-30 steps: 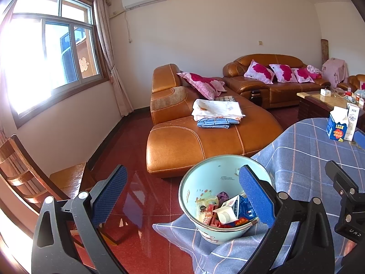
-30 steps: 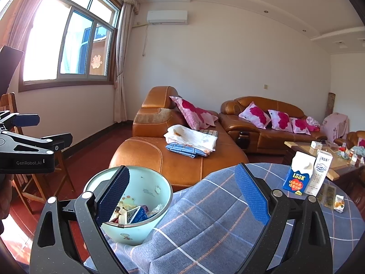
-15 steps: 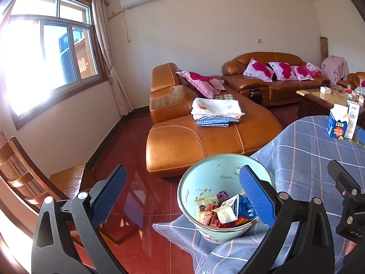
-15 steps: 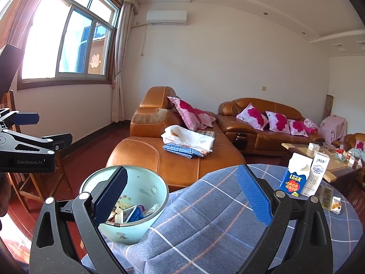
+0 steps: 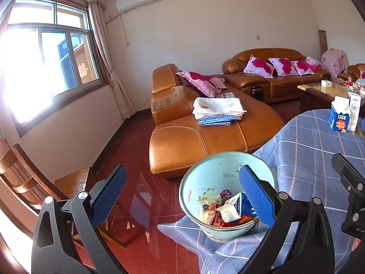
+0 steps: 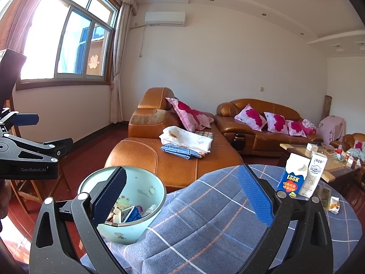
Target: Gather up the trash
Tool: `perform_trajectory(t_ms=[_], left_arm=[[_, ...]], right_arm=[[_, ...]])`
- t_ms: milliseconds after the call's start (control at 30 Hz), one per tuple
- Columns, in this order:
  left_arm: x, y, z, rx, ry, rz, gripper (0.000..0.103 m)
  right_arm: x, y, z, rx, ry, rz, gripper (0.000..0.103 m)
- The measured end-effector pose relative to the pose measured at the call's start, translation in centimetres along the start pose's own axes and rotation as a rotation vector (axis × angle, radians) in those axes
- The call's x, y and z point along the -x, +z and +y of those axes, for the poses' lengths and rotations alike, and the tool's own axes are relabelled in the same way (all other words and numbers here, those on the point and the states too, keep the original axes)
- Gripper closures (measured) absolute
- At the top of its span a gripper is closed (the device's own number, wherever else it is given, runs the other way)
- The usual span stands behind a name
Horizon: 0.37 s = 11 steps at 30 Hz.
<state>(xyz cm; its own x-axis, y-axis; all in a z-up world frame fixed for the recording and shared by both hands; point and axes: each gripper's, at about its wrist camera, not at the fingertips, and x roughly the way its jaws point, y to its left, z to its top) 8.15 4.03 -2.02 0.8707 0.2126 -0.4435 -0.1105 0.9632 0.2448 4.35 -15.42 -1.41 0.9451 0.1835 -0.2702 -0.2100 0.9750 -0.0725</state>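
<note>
A pale green bin [image 5: 212,173] [image 6: 146,191] holding cartons and wrappers stands at the left edge of the blue checked tablecloth [image 5: 319,159] [image 6: 205,217]. Two upright cartons, a blue one [image 6: 290,175] [image 5: 340,116] and a white one [image 6: 313,174], stand at the table's far right, with a small crumpled wrapper [image 6: 334,204] near them. My left gripper [image 5: 182,196] hangs open above the floor and the bin, empty. My right gripper [image 6: 182,194] is open over the tablecloth, nothing between its blue pads. The left gripper's body [image 6: 27,157] shows at the left of the right wrist view.
An orange leather sofa [image 5: 205,132] with folded cloths [image 5: 216,109] and pink cushions lies beyond the table. A wooden chair [image 5: 34,178] stands at the left by the window. A coffee table [image 6: 324,157] with small items sits at the right. Red tiled floor [image 5: 136,148] lies between.
Both views have shifted only slightly; the right gripper has drifted a little so the bin and cartons sit marginally lower-left. Both grippers stay open.
</note>
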Motion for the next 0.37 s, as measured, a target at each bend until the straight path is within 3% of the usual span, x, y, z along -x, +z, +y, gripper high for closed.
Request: perform_trajectory(t_ms=[367], left_arm=[[0.24,0.14,-0.09,0.004,-0.027,0.017,0.006]], right_arm=[[0.5,-0.5,-0.74,-0.013,-0.026,0.006,0.006]])
